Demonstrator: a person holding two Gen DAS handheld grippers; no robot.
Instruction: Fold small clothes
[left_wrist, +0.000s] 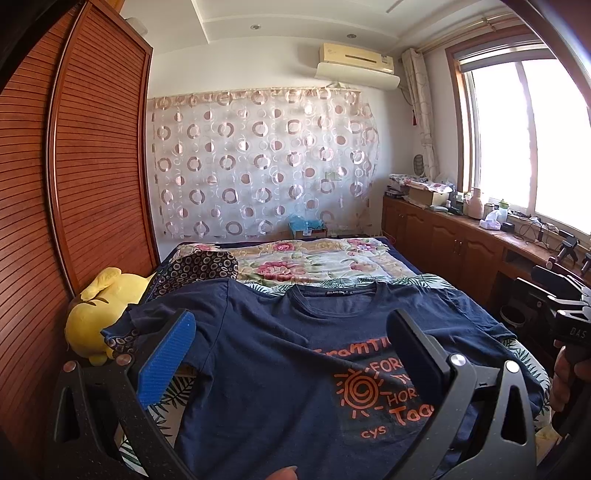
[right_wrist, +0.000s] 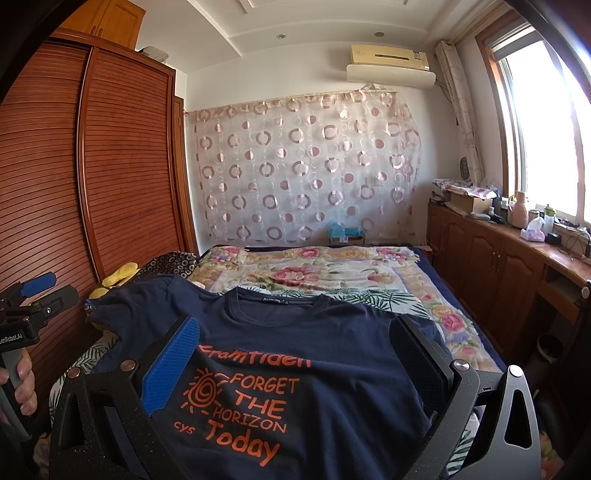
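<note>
A navy T-shirt (left_wrist: 258, 376) with orange lettering lies spread face up on the bed, collar pointing away from me. My left gripper (left_wrist: 293, 321) hovers over its left half, jaws wide open with nothing between them. Over the printed chest (right_wrist: 243, 413) my right gripper (right_wrist: 295, 325) stands open too, its blue pad (right_wrist: 171, 365) and black finger on either side of the print. Each gripper shows in the other's view: the right gripper (left_wrist: 569, 321) at the far right edge, the left gripper (right_wrist: 33, 295) at the far left with a hand (right_wrist: 22, 384) on its grip.
A yellow plush toy (left_wrist: 92, 317) and a dark circle-patterned cloth (left_wrist: 199, 266) lie left of the shirt by the wooden wardrobe (left_wrist: 92, 166). A floral quilt (left_wrist: 303, 258) covers the far half of the bed. A cluttered wooden cabinet (left_wrist: 461, 236) runs under the window on the right.
</note>
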